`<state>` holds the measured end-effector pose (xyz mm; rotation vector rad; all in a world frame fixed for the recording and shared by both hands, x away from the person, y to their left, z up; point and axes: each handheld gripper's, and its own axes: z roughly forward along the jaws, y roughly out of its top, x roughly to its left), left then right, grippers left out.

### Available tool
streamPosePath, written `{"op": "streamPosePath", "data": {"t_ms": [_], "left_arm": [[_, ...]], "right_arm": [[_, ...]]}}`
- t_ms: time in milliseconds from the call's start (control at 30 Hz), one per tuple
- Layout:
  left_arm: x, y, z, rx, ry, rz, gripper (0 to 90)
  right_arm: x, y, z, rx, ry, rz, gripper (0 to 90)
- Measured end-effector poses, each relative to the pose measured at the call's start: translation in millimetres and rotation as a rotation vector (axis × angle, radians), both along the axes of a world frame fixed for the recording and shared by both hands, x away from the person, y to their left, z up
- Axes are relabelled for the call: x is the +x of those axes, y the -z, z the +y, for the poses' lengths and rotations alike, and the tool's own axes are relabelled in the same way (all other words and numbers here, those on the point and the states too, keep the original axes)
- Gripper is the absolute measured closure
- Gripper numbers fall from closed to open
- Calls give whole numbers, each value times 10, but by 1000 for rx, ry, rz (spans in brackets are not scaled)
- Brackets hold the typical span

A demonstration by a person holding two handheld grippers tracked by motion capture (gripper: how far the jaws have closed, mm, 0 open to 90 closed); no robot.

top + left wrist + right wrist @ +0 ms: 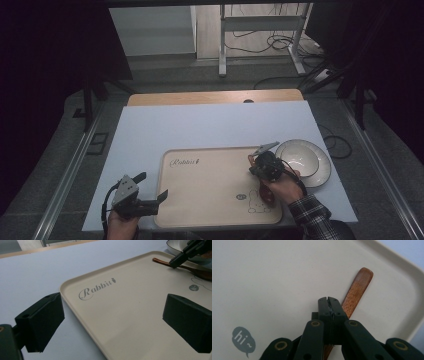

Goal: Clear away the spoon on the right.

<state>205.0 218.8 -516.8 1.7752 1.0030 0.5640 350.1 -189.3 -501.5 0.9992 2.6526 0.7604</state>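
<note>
The right hand-held gripper (329, 300) is clenched on the wooden spoon (358, 288) lying on the tray (200, 200), probably to lift it, while the left hand-held gripper (152, 192) waits released.

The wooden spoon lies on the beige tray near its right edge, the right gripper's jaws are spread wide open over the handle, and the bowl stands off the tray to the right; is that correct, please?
Not quite: the right gripper's jaws are shut, not spread open, as the right gripper view shows. The wooden spoon does lie on the beige tray near its right edge, and the bowl stands off the tray to the right.
</note>
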Motion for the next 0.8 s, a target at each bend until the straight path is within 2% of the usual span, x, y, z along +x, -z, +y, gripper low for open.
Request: {"op": "streamPosePath", "data": {"t_ms": [467, 800], "left_arm": [[-1, -1, 0, 0, 0, -1, 32], [-1, -1, 0, 0, 0, -1, 32]], "right_arm": [[4, -5, -75, -33, 75, 2, 899], [-16, -50, -76, -2, 65, -19, 888]]}}
